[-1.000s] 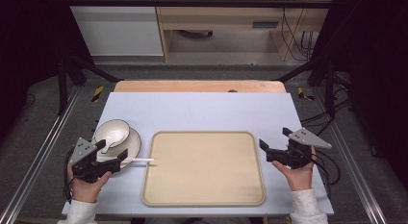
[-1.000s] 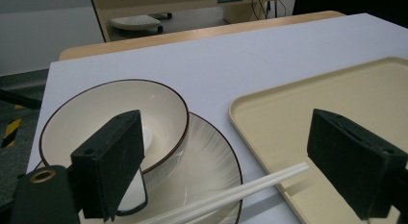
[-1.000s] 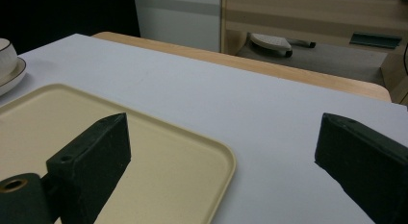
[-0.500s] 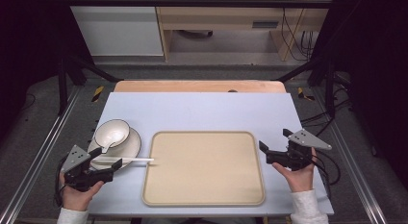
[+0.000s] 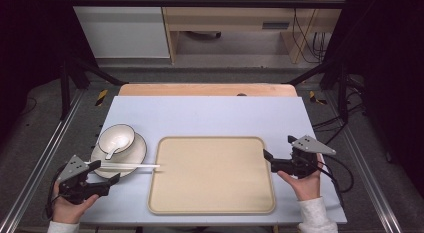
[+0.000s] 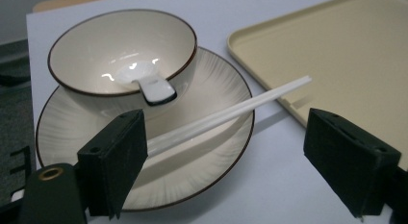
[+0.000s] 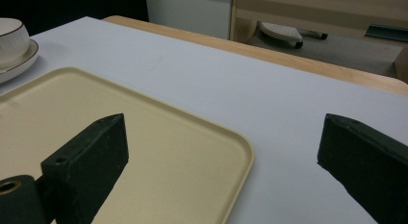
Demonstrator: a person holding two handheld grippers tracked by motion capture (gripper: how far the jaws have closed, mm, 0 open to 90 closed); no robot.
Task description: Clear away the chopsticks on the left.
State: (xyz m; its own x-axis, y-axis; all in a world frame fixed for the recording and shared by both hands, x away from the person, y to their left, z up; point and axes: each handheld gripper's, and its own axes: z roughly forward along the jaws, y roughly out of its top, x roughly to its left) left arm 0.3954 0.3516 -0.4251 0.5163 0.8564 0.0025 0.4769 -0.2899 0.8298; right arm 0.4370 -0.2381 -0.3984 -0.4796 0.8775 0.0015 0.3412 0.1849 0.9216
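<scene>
A cream bowl [image 5: 116,138] with a dark rim stands on a ribbed cream plate [image 5: 135,152] at the table's left. A white spoon [image 6: 155,88] lies in the bowl [image 6: 120,46]. White chopsticks [image 5: 131,166] rest across the plate's [image 6: 202,142] near rim, their tips over the edge of the beige tray [image 5: 212,175]. My left gripper [image 5: 114,179] is open, low at the near left, just short of the plate; in its own view the gripper [image 6: 226,137] has the chopsticks [image 6: 231,111] running between its jaws. My right gripper [image 5: 267,159] stands open at the tray's right edge, and in its own view the gripper [image 7: 223,132] straddles the tray's corner [image 7: 226,152].
The tray's [image 6: 337,46] flat surface is bare. A wooden strip [image 5: 207,89] borders the far edge of the pale blue table [image 5: 210,118]. Black frame rails [image 5: 45,158] run along both sides. Beyond the table stands a wooden desk [image 5: 225,18] with cables.
My left gripper has drawn back toward the near left corner, away from the plate. The right gripper has hardly shifted. Bowl, plate and chopsticks lie as before.
</scene>
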